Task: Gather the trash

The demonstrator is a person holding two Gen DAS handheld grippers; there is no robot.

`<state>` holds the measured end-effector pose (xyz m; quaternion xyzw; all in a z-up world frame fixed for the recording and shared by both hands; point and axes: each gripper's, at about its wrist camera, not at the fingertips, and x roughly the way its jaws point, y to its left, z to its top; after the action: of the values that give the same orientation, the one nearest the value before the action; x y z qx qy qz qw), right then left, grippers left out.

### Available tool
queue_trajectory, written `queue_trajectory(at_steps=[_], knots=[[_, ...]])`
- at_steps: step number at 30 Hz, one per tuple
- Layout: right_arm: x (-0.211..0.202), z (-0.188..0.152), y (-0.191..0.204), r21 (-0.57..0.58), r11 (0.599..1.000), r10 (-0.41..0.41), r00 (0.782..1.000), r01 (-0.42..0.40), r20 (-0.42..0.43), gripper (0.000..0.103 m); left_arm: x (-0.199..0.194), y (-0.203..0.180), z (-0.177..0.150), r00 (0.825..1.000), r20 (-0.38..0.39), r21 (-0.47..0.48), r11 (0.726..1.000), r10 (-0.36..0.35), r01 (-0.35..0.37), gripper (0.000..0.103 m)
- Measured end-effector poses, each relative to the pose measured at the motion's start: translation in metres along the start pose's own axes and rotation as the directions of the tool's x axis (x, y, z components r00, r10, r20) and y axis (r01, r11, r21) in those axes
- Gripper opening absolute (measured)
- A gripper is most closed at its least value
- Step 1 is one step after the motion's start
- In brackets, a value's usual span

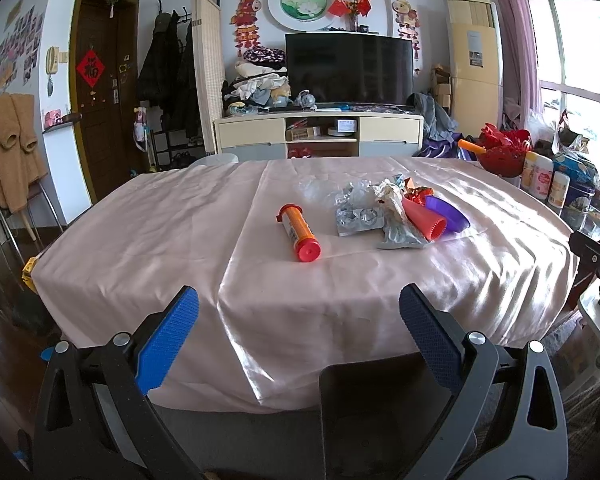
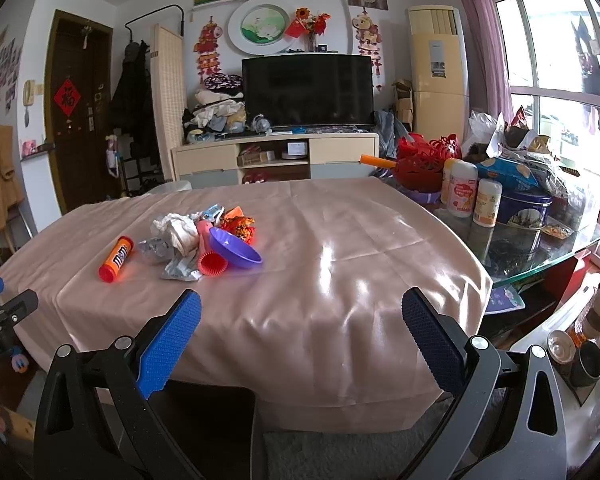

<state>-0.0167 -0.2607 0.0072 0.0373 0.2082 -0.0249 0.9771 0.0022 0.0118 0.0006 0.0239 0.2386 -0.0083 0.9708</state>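
The trash sits in a loose heap on the desk (image 1: 180,240), right of centre in my left wrist view and left of centre in my right wrist view. Nearest the cameras in that heap is a red ribbed cup (image 1: 426,220) lying on its side, touching a purple bowl (image 1: 448,214) that tilts toward the right. Behind them I see a crumpled white tissue (image 2: 176,228), a flattened silvery wrapper (image 1: 400,236), a clear plastic blister tray (image 1: 358,220) and a scrap of orange-and-red foil (image 2: 240,224) (the print on it is too small for me to read). Just left of the heap, apart from it, an orange candy tube (image 1: 299,233) with a red cap lies on its side, cap end toward the cameras.

My left hand-held gripper (image 1: 298,320) hangs at the bottom of its frame with the blue pads spread wide and nothing between them, short of the desk's near edge. My right hand-held gripper (image 2: 300,326) is the same: wide apart, empty, low in its frame, well apart from the heap.

The desk wears a shiny pink tablecloth (image 2: 340,260), creased and catching window glare. At the right edge of the frame, bare glass shows beyond the cloth, crowded with white bottles (image 2: 460,194), a blue tin (image 2: 524,208) and a red basket (image 2: 424,164). A dark television (image 1: 348,68) on a cream cabinet fills the upper middle, and a brown door (image 1: 100,80) stands at upper left.
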Motion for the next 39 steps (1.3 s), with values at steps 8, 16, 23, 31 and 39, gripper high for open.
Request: queue_trajectory(at_steps=[8,16,23,31,39], knots=[[0.0,0.0,0.0,-0.002,1.0,0.001,1.0,-0.001,-0.002,0.1,-0.001,0.002,0.0,1.0,0.009,0.004,1.0,0.0,0.0,0.095],[0.003,-0.003,-0.002,-0.002,1.0,-0.002,1.0,0.002,-0.006,0.1,-0.002,0.003,0.0,1.0,0.007,-0.001,1.0,0.003,-0.003,0.095],[0.003,-0.002,-0.002,-0.001,1.0,-0.003,1.0,0.003,-0.007,0.1,-0.003,0.003,0.0,1.0,0.011,0.002,1.0,0.004,-0.004,0.095],[0.003,-0.001,-0.003,0.006,1.0,-0.005,1.0,0.005,-0.008,0.1,-0.003,0.006,0.002,1.0,0.004,-0.005,1.0,0.011,-0.011,0.095],[0.003,0.004,0.0,-0.012,1.0,0.025,1.0,-0.025,-0.017,0.1,0.007,0.013,0.006,0.997,-0.078,-0.034,0.999,-0.016,0.013,0.095]])
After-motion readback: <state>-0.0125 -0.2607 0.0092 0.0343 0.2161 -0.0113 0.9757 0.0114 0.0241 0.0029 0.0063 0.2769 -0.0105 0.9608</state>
